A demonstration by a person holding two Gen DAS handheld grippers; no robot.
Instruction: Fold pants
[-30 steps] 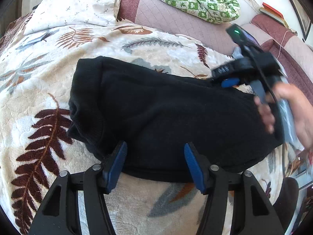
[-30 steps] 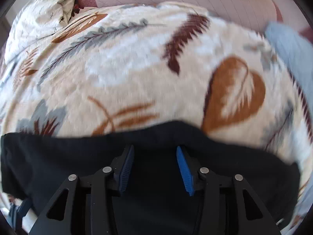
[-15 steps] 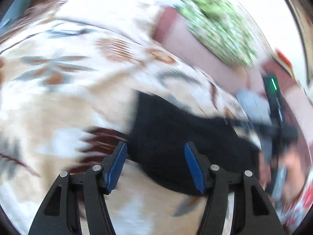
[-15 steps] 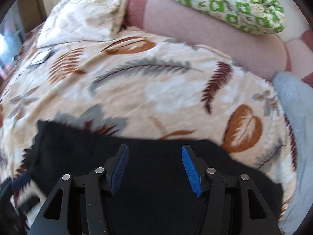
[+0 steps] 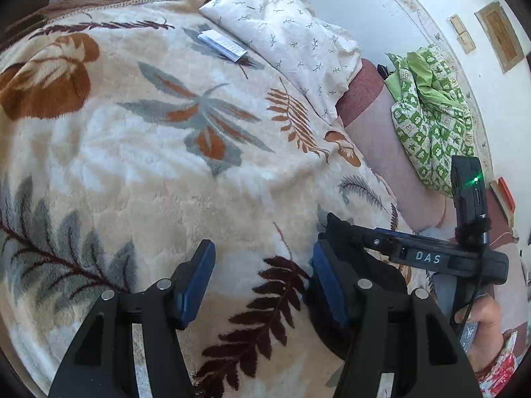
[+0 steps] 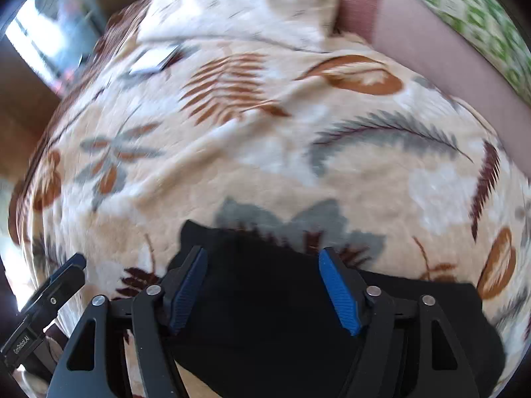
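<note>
The black pants (image 6: 265,298) lie folded on the leaf-patterned blanket (image 6: 265,149). In the right wrist view my right gripper (image 6: 264,285) is open and empty, with its blue pads over the left end of the pants. In the left wrist view my left gripper (image 5: 262,282) is open and empty over bare blanket (image 5: 166,149), left of the pants. Only a dark edge of the pants (image 5: 322,318) shows there, behind the right finger. The right gripper's body (image 5: 428,255) crosses at the right, held by a hand (image 5: 481,325).
A white patterned pillow (image 5: 285,33) and a small white booklet (image 5: 222,44) lie at the far side of the bed. A green checked cloth (image 5: 428,116) sits on the reddish headboard cushion (image 5: 375,126). The left gripper's tip (image 6: 63,278) shows at the lower left.
My left gripper has swung left off the pants and now looks over bare blanket. My right gripper has moved left along the pants to their left end. Both stay open.
</note>
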